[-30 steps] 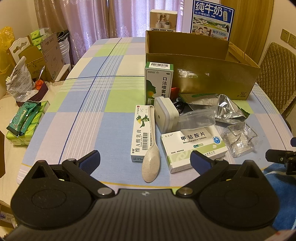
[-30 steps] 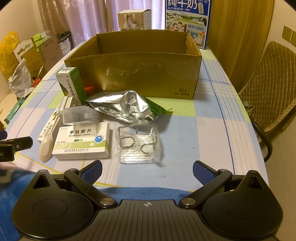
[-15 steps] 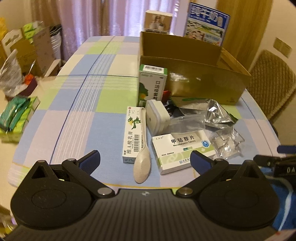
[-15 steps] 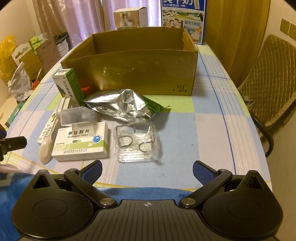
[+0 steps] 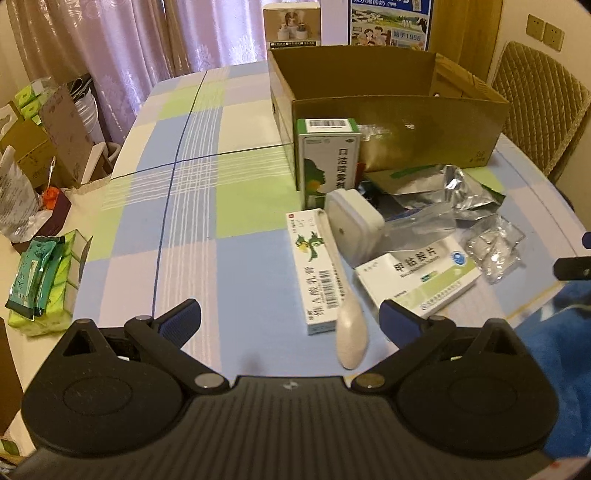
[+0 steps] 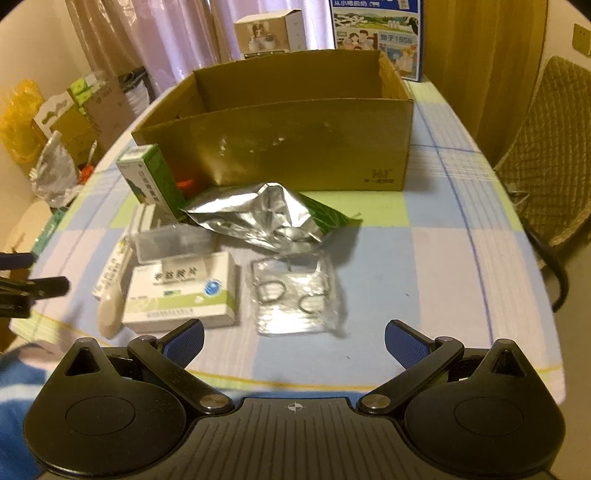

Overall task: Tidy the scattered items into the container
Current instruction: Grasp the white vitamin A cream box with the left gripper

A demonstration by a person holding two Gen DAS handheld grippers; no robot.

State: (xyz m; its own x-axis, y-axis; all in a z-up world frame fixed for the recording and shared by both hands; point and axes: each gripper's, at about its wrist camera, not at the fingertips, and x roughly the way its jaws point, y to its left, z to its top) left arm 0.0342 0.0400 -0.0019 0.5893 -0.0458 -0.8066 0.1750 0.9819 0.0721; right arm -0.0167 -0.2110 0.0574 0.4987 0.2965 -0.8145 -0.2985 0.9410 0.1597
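Note:
An open cardboard box (image 5: 399, 122) (image 6: 303, 147) stands on the checked tablecloth. In front of it lie a tall green-white spray carton (image 5: 328, 158) (image 6: 151, 181), a long ointment carton (image 5: 314, 273), a beige spoon (image 5: 349, 325) (image 6: 110, 310), a white square case (image 5: 352, 225), a clear plastic case (image 6: 173, 242), a white-green tablet box (image 5: 421, 277) (image 6: 181, 291), a foil pouch (image 6: 258, 214) and a clear bag with metal hooks (image 6: 291, 295). My left gripper (image 5: 290, 317) is open and empty, near the spoon. My right gripper (image 6: 293, 338) is open and empty, just before the hook bag.
A wicker chair (image 6: 546, 155) stands at the table's right. Cartons, bags and green tissue packs (image 5: 40, 280) crowd the left side. A milk carton box (image 6: 376, 33) and a small white box (image 6: 269, 33) stand behind the cardboard box.
Both grippers moved forward and closer to the items. The left view swung left, so the items now sit right of its centre. Both stay open.

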